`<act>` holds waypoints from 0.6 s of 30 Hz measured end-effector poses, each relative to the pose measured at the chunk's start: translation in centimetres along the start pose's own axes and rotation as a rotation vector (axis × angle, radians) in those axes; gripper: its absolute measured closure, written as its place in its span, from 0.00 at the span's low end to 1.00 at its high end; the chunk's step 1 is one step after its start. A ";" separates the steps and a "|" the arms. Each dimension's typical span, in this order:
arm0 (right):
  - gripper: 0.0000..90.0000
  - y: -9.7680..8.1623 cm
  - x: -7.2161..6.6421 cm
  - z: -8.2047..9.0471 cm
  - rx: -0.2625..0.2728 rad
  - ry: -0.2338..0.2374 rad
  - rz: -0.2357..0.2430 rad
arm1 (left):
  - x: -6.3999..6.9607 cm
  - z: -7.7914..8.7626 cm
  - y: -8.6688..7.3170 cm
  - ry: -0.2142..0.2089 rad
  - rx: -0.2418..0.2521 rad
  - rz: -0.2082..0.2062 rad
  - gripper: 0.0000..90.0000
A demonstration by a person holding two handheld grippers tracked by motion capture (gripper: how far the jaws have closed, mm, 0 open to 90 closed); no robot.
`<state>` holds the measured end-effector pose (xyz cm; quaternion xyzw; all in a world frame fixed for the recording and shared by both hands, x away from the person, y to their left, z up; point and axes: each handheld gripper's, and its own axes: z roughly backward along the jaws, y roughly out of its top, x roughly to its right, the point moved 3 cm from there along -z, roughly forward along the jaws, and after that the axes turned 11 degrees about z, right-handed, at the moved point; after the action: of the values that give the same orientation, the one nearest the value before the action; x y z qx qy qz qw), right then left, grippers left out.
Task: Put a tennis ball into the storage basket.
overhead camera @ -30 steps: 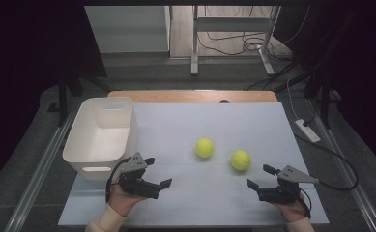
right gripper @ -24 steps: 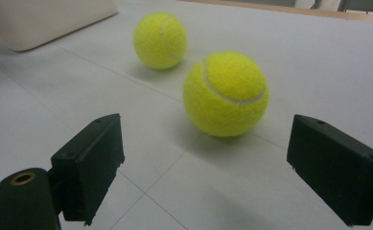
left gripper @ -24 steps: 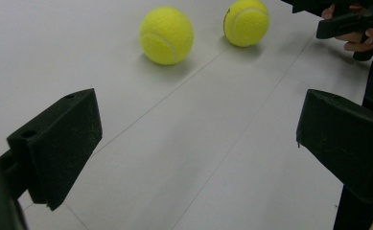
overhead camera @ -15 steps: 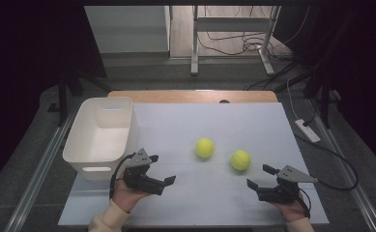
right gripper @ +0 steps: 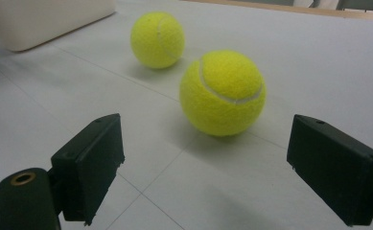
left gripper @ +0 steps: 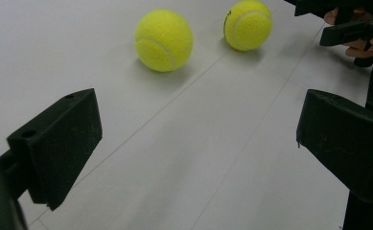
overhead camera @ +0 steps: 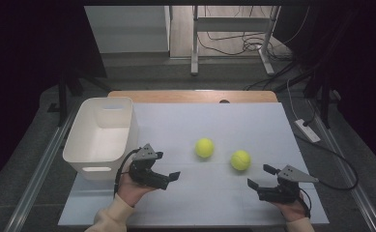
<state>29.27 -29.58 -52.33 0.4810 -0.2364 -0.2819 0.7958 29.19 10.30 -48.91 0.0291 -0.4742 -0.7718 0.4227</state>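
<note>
Two yellow tennis balls lie on the white table top: the left ball (overhead camera: pixel 204 148) and the right ball (overhead camera: pixel 240 160), a little apart. My left gripper (overhead camera: pixel 166 165) is open and empty, just right of the white bin (overhead camera: pixel 101 135), its jaws turned toward the balls. In the left gripper view the nearer ball (left gripper: pixel 164 40) and the farther ball (left gripper: pixel 247 25) lie well ahead of my open left gripper (left gripper: pixel 198 129). My right gripper (overhead camera: pixel 260 176) is open near the front right. The right ball (right gripper: pixel 222 92) sits just ahead of my right gripper (right gripper: pixel 205 153), the other ball (right gripper: pixel 157 40) behind it.
The white bin (right gripper: pixel 45 19) stands at the table's left, with nothing visible inside it. A wooden strip (overhead camera: pixel 190 95) runs along the table's far edge. A power strip (overhead camera: pixel 307 130) and cables lie off the right side. The other hand's gripper (left gripper: pixel 347 24) shows at the top right of the left gripper view.
My left gripper has moved right and slightly forward, away from the bin's front corner toward the balls. The right gripper and both balls have stayed put.
</note>
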 end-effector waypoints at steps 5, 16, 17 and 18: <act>0.14 0.1 -0.1 -0.2 -0.002 0.004 0.006 | 0.2 -0.3 0.6 0.005 -0.010 -0.013 0.03; 0.14 0.1 -0.1 -0.2 0.001 0.009 0.005 | 0.3 -1.1 2.2 -0.006 -0.022 -0.023 0.03; 0.14 0.1 -0.1 -0.2 0.001 0.008 0.005 | 0.3 -1.2 2.3 -0.009 -0.024 -0.028 0.03; 0.14 0.1 -0.1 -0.2 0.000 0.006 0.006 | 0.4 -1.4 2.5 -0.009 -0.030 -0.031 0.02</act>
<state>29.36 -29.32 -52.33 0.4810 -0.2355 -0.2779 0.7975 31.12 8.61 -47.67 0.0267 -0.4639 -0.7853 0.4092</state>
